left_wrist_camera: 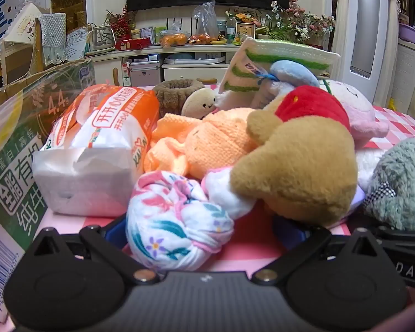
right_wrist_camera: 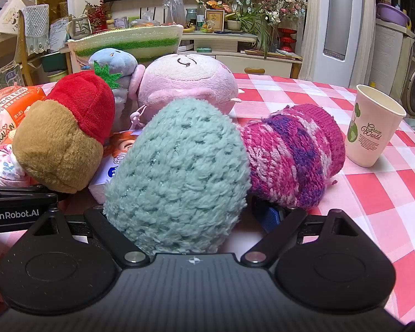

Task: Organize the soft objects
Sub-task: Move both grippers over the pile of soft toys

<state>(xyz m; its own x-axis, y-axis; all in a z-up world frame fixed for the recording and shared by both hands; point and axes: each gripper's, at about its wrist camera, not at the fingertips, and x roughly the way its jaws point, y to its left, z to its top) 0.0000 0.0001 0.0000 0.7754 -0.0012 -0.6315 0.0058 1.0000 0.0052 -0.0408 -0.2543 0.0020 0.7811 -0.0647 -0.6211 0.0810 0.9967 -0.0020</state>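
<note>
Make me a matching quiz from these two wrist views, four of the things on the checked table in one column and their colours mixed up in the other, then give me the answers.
Things:
1. Fluffy rolled sock
2. Knitted rolled sock
3. Paper cup
4. Knotted cloth

Colours:
A. White with pink and teal flower print
B. Pale mint green
C. Cream with a green logo
D. Magenta with purple and white patches

Pairs: 1-B, 2-D, 3-C, 4-A.

Pink-and-white checked tablecloth [right_wrist_camera: 345, 193], teal fuzzy bundle [right_wrist_camera: 177, 171], magenta-purple striped sock [right_wrist_camera: 293, 160], floral cloth [left_wrist_camera: 177, 221].
</note>
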